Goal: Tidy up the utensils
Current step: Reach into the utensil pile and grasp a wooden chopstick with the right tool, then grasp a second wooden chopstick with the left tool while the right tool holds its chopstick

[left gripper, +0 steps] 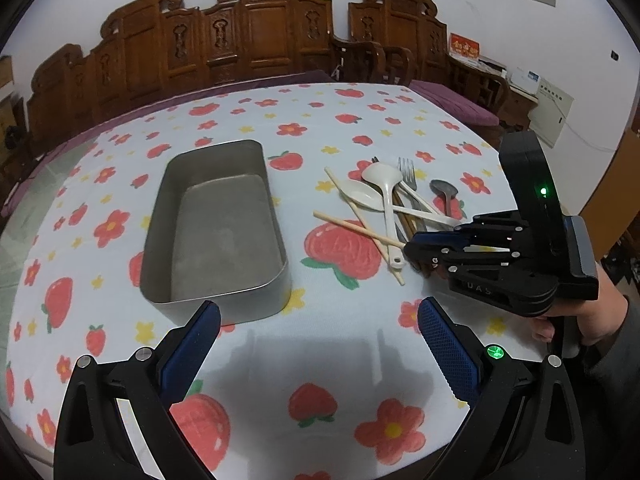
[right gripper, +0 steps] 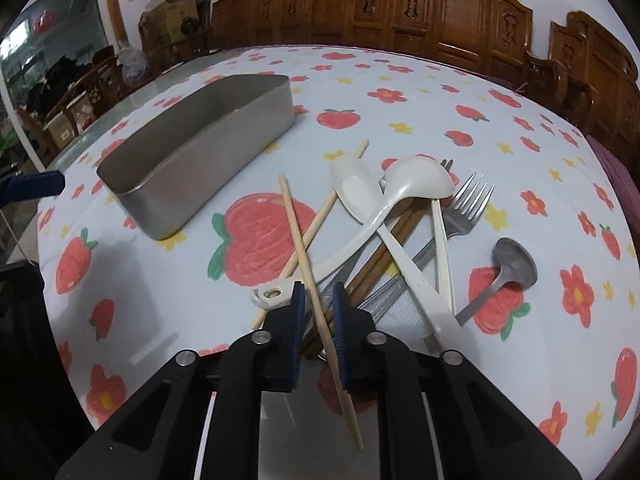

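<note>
My right gripper (right gripper: pixel 319 300) is down in the utensil pile, its blue pads drawn in close on either side of a pale wooden chopstick (right gripper: pixel 304 248) that runs slantwise between them; the stick looks pinched, though I cannot see firm contact on both pads. A second pale chopstick (right gripper: pixel 320 216) crosses under it. Two white plastic spoons (right gripper: pixel 400 196) lie across the heap, with dark brown chopsticks (right gripper: pixel 384 256) and a metal fork (right gripper: pixel 466 208) beneath them. A small metal spoon (right gripper: pixel 508 270) lies apart to the right, bowl down on a printed strawberry.

My left gripper (left gripper: pixel 320 344) hangs with its jaws spread wide and nothing between them, above bare tablecloth (left gripper: pixel 320 360) just in front of the steel tray (left gripper: pixel 276 276). The tray is rectangular with rounded corners and sits left of the pile, well apart from it, with nothing inside.

From the left view, a hand (left gripper: pixel 584 320) grips the right tool's handle at the table's right edge.
</note>
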{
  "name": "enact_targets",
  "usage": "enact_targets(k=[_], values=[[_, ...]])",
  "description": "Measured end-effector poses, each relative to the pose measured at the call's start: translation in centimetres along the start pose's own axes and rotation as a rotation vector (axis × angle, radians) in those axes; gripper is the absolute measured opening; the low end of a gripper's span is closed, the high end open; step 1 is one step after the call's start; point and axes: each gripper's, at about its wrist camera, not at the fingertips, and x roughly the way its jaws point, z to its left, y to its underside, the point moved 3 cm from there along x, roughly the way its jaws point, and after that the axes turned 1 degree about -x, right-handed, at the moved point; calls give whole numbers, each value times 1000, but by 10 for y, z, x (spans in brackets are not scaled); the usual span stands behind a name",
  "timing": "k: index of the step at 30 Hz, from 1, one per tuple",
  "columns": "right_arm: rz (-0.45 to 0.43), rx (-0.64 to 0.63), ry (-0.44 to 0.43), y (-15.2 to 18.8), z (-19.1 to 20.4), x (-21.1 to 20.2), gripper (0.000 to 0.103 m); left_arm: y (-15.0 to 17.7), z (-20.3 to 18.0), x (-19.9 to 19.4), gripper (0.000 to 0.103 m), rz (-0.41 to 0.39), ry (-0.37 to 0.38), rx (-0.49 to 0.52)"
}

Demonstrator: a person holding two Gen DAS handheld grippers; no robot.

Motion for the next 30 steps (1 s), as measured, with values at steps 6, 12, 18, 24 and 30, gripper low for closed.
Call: enact_targets(k=[6,12,18,24,30], values=[[11,-29,2,0,4,-2,6,-2,-4,6,95,7,0,4],[-77,60,-46,-1,-10,-31,6,-6,-9,11,95,4,9,1],[-136,144,-7,2,-36,-53,6,-22,-23,26,84,1,35,8],[-147,197,49,5,-59,-56,6,-42,-35,54,70,26,49,11],[-113,208,119,7,-74,-48,6,-57,-45,92,61,75,30,12]])
